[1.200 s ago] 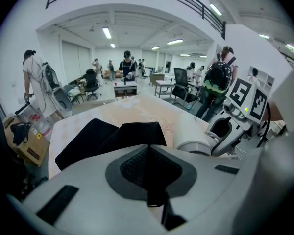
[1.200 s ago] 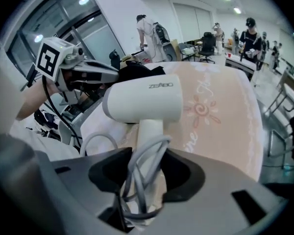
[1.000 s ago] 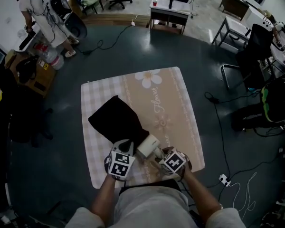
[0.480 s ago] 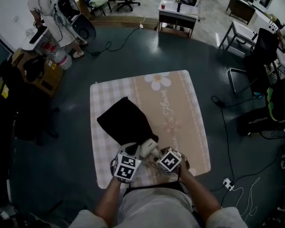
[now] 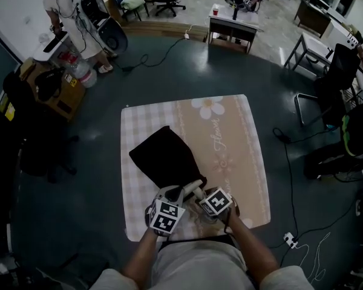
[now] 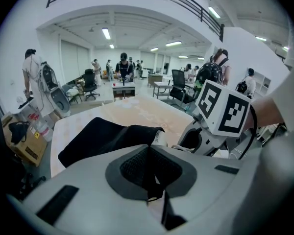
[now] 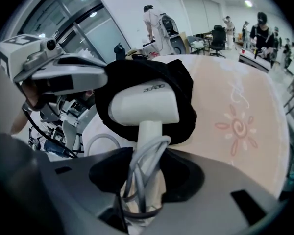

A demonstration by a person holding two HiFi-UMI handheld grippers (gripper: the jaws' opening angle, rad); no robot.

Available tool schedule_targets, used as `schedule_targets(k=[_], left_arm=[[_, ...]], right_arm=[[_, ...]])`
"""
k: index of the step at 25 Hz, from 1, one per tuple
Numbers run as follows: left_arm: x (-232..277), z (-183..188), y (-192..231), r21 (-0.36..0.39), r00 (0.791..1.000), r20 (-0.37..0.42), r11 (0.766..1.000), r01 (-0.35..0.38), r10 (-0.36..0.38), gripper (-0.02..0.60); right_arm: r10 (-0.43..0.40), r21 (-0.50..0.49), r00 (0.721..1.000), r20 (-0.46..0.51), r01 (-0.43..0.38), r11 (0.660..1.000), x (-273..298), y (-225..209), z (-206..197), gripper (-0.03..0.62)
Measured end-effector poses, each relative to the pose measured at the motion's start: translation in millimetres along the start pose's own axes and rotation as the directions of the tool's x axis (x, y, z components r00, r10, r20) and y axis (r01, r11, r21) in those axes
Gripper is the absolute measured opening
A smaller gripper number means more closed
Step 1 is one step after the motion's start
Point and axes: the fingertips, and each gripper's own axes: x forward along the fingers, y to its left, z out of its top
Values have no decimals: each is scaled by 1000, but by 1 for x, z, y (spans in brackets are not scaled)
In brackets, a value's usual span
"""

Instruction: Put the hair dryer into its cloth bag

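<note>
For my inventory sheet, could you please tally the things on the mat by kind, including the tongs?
hair dryer: 1
cloth bag: 1
tongs: 2 (left tongs, right tongs)
Total: 4

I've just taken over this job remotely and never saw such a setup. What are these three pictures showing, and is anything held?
There is no robot arm: a person holds a two-jaw gripper in each hand. The wide picture is from a camera on the person's head, looking down at a patterned mat on the floor. The other two are from cameras on each gripper, looking along its jaws. On the mat lies a black cloth bag. The left gripper is shut on the bag's edge. The right gripper grips the white hair dryer by its handle, cord wound round it, the dryer's head at the bag's mouth.
</note>
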Motion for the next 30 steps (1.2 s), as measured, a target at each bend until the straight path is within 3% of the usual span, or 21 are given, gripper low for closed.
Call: schedule_targets(k=[10,30], left_arm=[[-2,-5,0,-14,1000,6,1000,0,0,15],[0,-8,-6,31,999,0,998,47,-47,15]], right_arm=[[16,55,998,67,-19,998,7,-3,32,190],[61,116,994,93,-72,991,14,-17,57,190]])
